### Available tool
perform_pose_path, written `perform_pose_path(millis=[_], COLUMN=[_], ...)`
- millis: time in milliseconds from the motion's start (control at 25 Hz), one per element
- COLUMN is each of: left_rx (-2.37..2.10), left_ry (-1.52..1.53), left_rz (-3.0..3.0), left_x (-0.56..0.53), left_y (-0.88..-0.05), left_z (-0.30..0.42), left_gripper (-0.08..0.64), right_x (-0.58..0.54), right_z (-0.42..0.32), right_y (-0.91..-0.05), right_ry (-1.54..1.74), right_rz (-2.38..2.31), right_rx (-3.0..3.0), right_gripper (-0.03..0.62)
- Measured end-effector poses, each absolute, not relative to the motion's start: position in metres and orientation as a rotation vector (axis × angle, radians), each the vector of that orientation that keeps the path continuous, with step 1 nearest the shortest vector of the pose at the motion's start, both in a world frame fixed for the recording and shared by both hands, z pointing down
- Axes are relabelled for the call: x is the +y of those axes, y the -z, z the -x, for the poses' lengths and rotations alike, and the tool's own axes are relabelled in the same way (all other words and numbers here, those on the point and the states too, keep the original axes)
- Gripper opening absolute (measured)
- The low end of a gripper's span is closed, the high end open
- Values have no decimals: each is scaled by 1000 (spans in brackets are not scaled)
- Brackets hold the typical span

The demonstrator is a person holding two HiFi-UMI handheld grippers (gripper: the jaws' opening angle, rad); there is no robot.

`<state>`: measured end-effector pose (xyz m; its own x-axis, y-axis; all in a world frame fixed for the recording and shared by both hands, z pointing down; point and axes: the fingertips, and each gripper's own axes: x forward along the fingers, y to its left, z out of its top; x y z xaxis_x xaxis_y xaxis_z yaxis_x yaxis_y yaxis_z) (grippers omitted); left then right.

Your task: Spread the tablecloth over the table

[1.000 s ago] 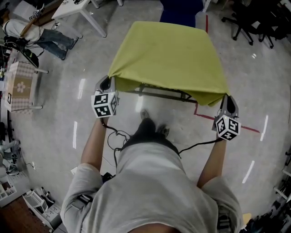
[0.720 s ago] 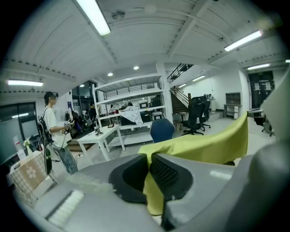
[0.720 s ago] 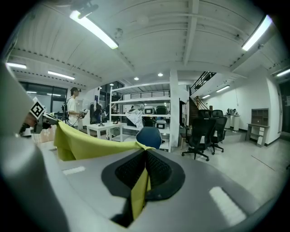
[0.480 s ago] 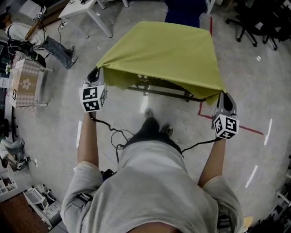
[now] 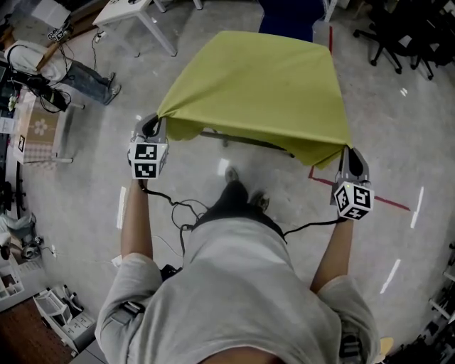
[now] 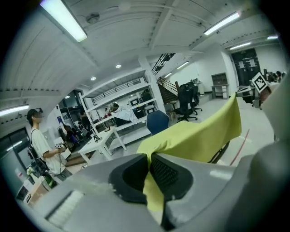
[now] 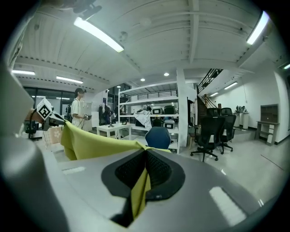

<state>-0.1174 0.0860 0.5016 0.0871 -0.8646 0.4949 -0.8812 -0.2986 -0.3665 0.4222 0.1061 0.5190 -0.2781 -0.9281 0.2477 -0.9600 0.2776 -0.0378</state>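
Observation:
A yellow-green tablecloth (image 5: pixel 259 89) hangs stretched in the air over the table, whose dark frame (image 5: pixel 249 142) shows just under the cloth's near edge. My left gripper (image 5: pixel 155 122) is shut on the near left corner of the tablecloth (image 6: pixel 190 140). My right gripper (image 5: pixel 350 155) is shut on the near right corner of the tablecloth (image 7: pixel 97 145). In both gripper views a strip of cloth is pinched between the black pads (image 6: pixel 167 174) (image 7: pixel 156 170). The tabletop itself is hidden under the cloth.
A blue chair (image 5: pixel 288 15) stands beyond the table. Black office chairs (image 5: pixel 398 32) are at the far right, a white table (image 5: pixel 135 14) at the far left. A person (image 6: pixel 41 149) stands by the benches. Red tape (image 5: pixel 387 202) marks the floor; cables (image 5: pixel 178 210) trail by my feet.
The left gripper swung outward to the left and up, then came a little nearer, lifting its corner. The cloth is pulled tauter and hides more of the table frame. The right gripper hardly moved.

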Motion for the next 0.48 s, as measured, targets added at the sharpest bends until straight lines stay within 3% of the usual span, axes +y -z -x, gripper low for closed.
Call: perform_pose_path(millis=[480], left_rx=[-1664], left_ry=[-1073], left_rz=[-2260], left_x=[133], left_y=[-583], left_z=[93], left_gripper=[28], right_x=[142], right_z=[-449], right_y=[-551], right_ry=[-276], right_rz=[-1730], right_rx=[-2246], right_gripper=[10])
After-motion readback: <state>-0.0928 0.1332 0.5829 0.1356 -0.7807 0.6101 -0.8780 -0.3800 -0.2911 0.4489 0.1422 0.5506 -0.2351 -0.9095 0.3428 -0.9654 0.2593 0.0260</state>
